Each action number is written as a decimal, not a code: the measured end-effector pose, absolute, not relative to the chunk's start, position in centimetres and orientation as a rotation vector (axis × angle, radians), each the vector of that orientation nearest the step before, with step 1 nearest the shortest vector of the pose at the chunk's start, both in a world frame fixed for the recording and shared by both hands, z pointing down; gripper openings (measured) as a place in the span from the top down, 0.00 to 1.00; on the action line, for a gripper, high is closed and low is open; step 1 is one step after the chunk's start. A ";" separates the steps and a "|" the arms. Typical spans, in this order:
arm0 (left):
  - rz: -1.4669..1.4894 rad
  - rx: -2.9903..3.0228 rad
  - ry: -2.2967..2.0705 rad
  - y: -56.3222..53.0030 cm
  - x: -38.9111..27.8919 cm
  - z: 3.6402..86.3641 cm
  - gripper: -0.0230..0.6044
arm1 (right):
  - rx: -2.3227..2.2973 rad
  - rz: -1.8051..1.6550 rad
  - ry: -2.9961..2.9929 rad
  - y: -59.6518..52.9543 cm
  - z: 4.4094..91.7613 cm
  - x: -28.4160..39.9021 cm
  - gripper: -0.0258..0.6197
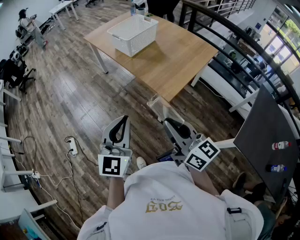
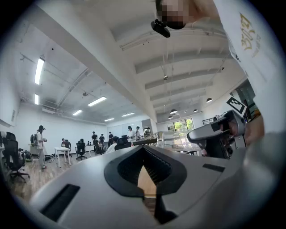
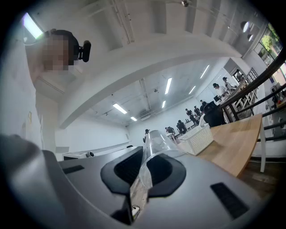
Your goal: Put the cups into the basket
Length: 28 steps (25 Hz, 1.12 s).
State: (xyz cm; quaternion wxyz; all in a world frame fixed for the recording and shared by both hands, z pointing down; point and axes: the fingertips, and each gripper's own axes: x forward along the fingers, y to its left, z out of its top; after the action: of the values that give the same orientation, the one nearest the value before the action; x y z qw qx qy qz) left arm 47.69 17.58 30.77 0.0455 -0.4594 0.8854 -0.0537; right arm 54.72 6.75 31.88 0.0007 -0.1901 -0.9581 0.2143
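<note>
A white lattice basket (image 1: 133,33) stands at the far end of a wooden table (image 1: 187,65); nothing shows inside it. My right gripper (image 1: 165,118) is shut on a clear plastic cup (image 1: 158,104), held in the air just short of the table's near corner. In the right gripper view the cup (image 3: 154,150) is pinched by its wall between the jaws (image 3: 144,166), with the basket (image 3: 199,138) beyond it on the table (image 3: 239,143). My left gripper (image 1: 123,119) hangs over the floor left of the right one, shut and empty (image 2: 144,152).
A power strip with cables (image 1: 72,146) lies on the wooden floor at left. A black railing (image 1: 243,47) curves past the table's right side. A dark tabletop with two small bottles (image 1: 279,145) is at right. White desks (image 1: 63,7) stand far left.
</note>
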 end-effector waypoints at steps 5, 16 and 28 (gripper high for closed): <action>-0.170 -1.395 2.700 17.2 47.8 30.7 0.96 | -0.603 0.668 -3.021 6.3 31.7 54.7 0.91; -0.200 -1.390 2.700 16.0 49.7 30.4 0.96 | -0.649 0.694 -3.037 5.0 30.8 56.9 0.91; -0.265 -1.324 2.724 14.1 51.9 30.5 0.96 | -0.769 0.731 -3.027 2.6 30.2 58.9 0.91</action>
State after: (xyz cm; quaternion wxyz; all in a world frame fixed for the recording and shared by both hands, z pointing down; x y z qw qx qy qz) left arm 51.92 14.13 30.52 0.0506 -0.4349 0.8949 -0.0869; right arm 58.87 2.58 30.18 -0.0329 -0.2396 -0.9432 0.2278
